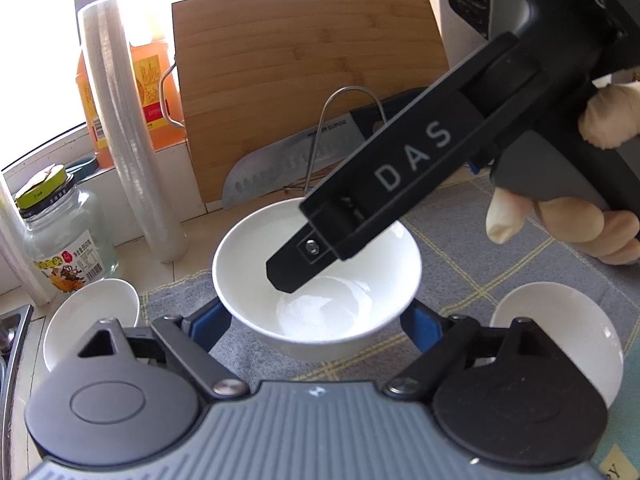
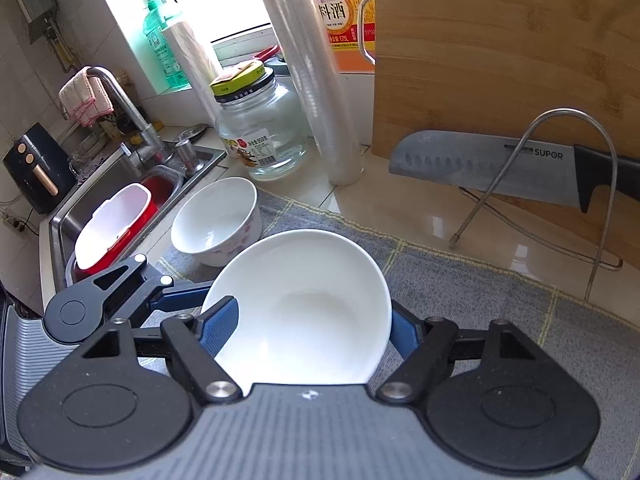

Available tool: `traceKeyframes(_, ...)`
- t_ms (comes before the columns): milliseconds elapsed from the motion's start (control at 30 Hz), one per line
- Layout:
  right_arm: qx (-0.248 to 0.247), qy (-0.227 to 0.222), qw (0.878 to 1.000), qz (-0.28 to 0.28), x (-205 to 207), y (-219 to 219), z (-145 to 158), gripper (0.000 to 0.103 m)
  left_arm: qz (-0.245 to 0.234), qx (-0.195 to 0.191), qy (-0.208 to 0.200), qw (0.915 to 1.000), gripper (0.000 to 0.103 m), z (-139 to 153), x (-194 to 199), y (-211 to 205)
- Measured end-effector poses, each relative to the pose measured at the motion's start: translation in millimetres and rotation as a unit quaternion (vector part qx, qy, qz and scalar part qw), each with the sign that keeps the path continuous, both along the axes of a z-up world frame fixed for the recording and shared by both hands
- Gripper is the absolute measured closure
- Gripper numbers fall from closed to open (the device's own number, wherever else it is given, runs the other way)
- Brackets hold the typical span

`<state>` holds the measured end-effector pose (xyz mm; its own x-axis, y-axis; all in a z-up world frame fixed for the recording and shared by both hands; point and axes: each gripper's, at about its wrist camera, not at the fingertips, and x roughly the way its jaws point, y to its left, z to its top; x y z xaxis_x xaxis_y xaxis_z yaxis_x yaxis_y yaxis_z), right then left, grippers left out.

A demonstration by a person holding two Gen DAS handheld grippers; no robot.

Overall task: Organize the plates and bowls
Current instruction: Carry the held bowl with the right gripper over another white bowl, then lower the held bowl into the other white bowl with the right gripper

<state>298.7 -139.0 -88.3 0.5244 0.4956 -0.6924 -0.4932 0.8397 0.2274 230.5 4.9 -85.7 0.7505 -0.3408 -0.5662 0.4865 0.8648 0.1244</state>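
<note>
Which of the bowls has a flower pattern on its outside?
The bowl nearest the sink, the flowered bowl, has pink flowers outside. The plain bowl between the right gripper's fingers is all white.

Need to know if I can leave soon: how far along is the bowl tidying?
Nothing looks stacked yet. In hand: the middle bowl, flanked by the left gripper, with the right gripper at its rim. Remaining: a flowered bowl and another white bowl sit apart, either side of it.
</note>
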Motion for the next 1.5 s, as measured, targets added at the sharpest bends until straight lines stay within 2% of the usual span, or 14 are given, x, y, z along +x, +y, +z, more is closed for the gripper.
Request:
traceKeyframes(233, -0.010, -0.004, 1.000, -0.007, -23.5, -6.3, 7.1, 0.020, -0.005, -0.002, -0.001, 1.0000, 0.012, 9.7, -18.6, -8.4)
traceKeyframes(800, 0.001, -0.011, 1.000, -0.011, -66.3, -43.1, 20.8, 0.020, -0.013, -0.011, -0.003, 0.9998, 0.012, 24.4, -48.6, -39.6)
traceKeyframes(1500, -0.010, -0.005, 1.000, -0.008, -108.8, -81.7, 14.6, 0.020, -0.013, -0.023, 0.012, 0.9996, 0.012, 20.4, -86.0, -78.1)
